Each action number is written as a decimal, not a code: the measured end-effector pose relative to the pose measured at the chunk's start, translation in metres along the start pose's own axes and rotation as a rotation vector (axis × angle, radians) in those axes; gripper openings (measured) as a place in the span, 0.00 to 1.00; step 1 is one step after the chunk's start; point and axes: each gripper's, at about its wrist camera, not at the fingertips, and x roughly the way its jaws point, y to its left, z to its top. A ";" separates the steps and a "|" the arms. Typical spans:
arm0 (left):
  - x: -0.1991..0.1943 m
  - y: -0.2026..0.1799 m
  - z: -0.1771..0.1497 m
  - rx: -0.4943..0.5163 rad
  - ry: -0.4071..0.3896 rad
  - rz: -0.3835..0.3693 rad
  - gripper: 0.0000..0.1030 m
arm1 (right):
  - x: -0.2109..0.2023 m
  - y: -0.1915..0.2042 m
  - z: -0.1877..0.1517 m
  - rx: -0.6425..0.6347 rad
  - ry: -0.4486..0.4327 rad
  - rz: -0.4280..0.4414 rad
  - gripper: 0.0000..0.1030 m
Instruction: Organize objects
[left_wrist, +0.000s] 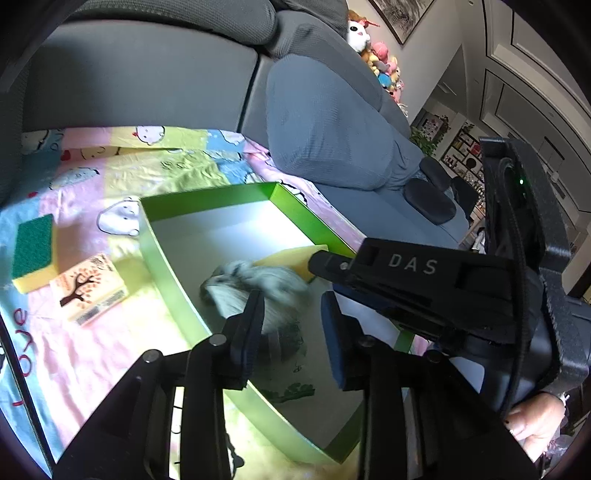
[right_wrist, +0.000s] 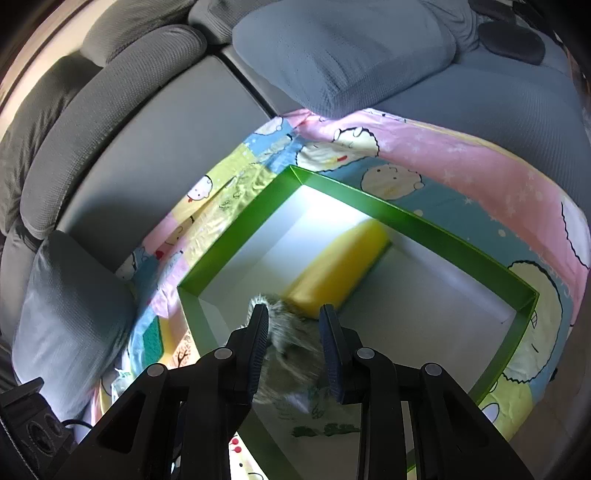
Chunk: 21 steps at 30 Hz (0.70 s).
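On the left edge of the cartoon-print blanket, which is spread over a grey sofa, lies a sponge with a green scouring top. A small carton with a tree printed on it sits just beside it, toward the middle. Right of these, near the blanket's centre, sits an open green box with a white inside. A grey furry thing lies on the box floor close to its left wall, too blurred to make out what it is. The left gripper hangs over that part of the box with its fingers apart. The fur shows in the gap, against the left finger and clear of the right one, so nothing is clamped. Further right, a yellow sponge lies on the box floor along the right wall. The right gripper reaches in from the right with its tip at the near end of this sponge. Its jaws are drawn together as narrow as they go. In its own view fur fills the gap and the sponge's end runs behind the right finger, so I cannot tell whether the pads press on either. At the far right, a person's hand holds that gripper's body.
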 end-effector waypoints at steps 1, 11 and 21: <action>-0.003 0.001 0.001 -0.001 -0.008 0.001 0.29 | -0.001 0.001 0.000 -0.003 -0.005 0.003 0.30; -0.027 0.013 0.005 -0.016 -0.062 0.036 0.40 | -0.008 0.006 0.001 -0.027 -0.033 0.018 0.35; -0.043 0.034 0.007 -0.034 -0.090 0.149 0.53 | -0.011 0.013 -0.001 -0.046 -0.047 0.036 0.46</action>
